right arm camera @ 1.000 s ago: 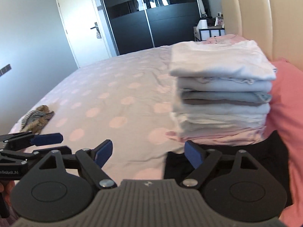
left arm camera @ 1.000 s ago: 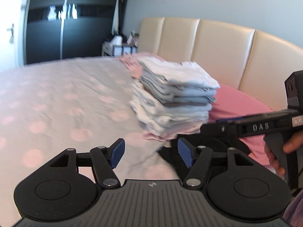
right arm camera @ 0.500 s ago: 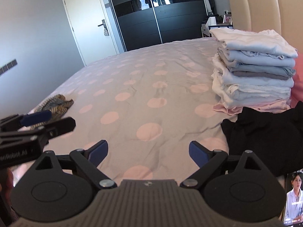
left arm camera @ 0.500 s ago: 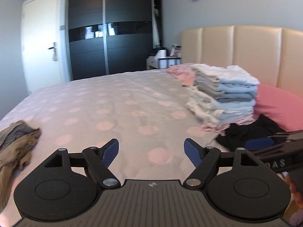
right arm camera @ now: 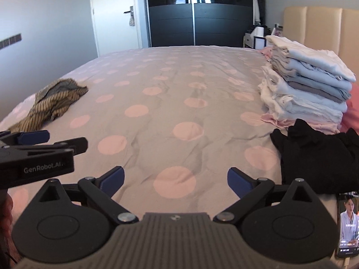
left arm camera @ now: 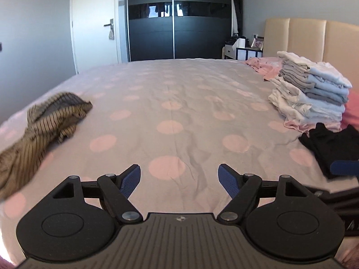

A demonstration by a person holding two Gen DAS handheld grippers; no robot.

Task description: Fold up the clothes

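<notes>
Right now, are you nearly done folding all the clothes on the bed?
A good part looks done: a tall folded stack sits near the headboard. Nothing is in hand; the left tongs are open and empty, and the right tongs are opening with nothing between them. Left to fold: the crumpled striped garment on the far left and the black garment lying loose in front of the stack.

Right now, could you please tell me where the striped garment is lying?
The striped garment lies crumpled at the left edge of the bed in both wrist views, across from the stack of folded clothes on the right.
</notes>
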